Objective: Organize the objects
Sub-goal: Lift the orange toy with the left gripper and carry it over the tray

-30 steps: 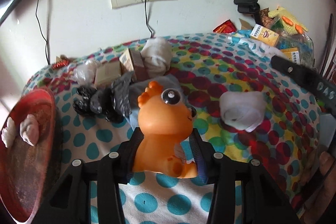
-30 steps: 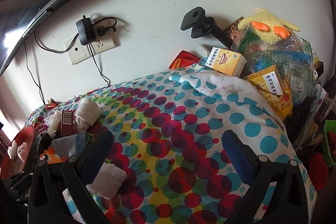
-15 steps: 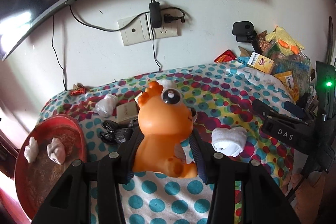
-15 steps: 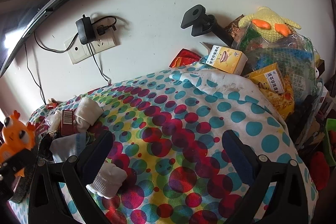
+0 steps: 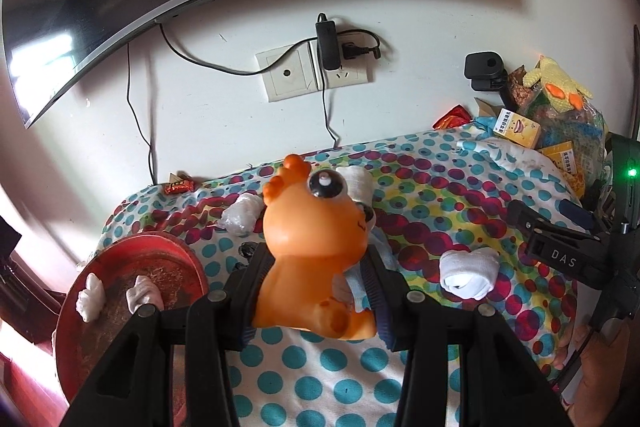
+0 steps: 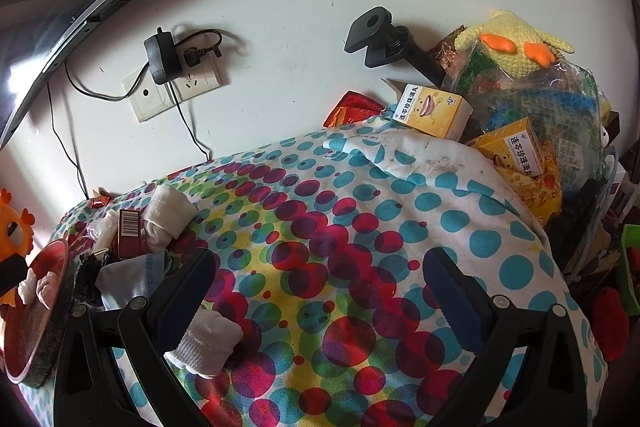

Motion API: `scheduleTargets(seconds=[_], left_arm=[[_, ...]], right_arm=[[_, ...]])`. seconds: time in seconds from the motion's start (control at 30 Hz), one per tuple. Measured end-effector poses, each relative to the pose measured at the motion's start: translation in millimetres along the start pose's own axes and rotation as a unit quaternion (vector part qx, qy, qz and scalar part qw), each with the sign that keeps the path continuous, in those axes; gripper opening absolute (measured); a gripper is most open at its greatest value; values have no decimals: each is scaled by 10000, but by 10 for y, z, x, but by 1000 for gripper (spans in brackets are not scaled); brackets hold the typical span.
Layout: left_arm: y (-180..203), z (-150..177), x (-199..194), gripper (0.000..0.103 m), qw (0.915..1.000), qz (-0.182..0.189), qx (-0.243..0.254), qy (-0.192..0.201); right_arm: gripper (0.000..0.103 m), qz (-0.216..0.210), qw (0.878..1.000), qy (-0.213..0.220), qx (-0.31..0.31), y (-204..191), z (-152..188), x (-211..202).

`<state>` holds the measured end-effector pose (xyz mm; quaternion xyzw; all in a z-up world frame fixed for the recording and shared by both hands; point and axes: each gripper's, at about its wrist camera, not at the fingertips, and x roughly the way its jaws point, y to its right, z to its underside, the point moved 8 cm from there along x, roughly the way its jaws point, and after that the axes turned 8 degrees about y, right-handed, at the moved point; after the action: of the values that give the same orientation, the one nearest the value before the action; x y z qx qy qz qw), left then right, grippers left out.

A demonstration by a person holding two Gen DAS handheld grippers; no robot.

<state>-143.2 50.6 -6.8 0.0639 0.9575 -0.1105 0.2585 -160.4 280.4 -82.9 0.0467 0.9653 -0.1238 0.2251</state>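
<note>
My left gripper is shut on an orange toy dinosaur and holds it up above the polka-dot cloth; the toy also shows at the left edge of the right wrist view. A red round tray with two white rolled pieces lies to its left. My right gripper is open and empty over the cloth, with a rolled white sock by its left finger. That sock also shows in the left wrist view.
A pile with a brown box, a rolled white sock, a grey cloth and black bags sits at the left. Yellow boxes, a bag and a yellow plush stand at the back right. A wall socket and monitor are behind.
My left gripper has lifted the orange dinosaur up and back from the pile, and the view has widened. The right gripper has stayed nearly still and open.
</note>
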Motion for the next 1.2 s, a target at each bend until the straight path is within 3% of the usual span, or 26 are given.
scheduleTargets(seconds=[1.2], left_arm=[[-1001,297,93,46,9964,-633,-416,-373]], right_arm=[[103,-26,10000,9,-5,-40,0,-4]])
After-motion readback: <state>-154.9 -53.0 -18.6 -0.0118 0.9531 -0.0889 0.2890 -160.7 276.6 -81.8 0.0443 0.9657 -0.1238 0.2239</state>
